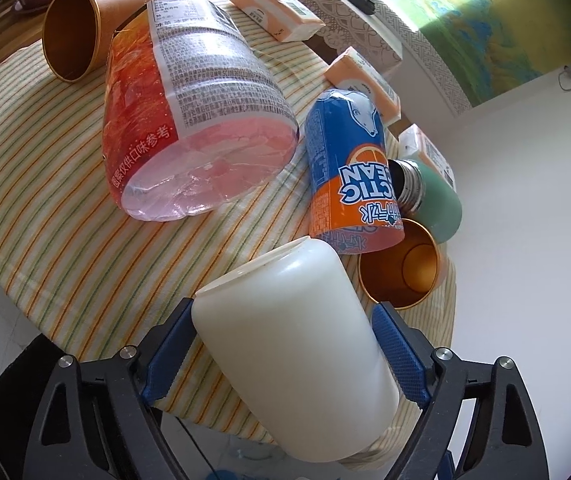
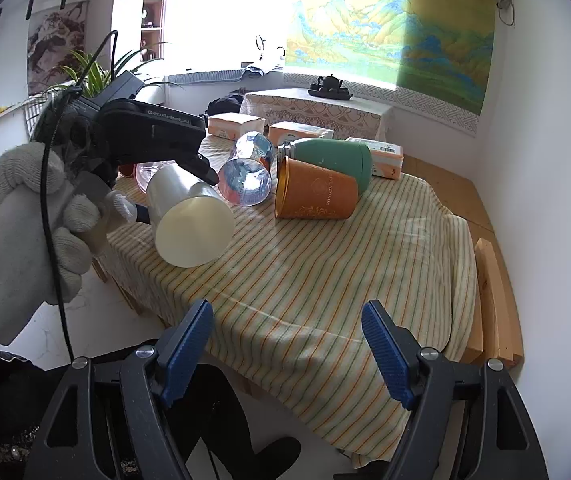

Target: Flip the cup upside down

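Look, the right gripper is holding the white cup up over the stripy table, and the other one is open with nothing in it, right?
Not quite. The left gripper holds the white cup over the stripy table; the left wrist view shows its blue fingers clamping the cup. The right gripper is the open, empty one.

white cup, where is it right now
The white cup is clamped in the left gripper, tilted above the near edge of the striped tablecloth, just in front of the blue-orange can.
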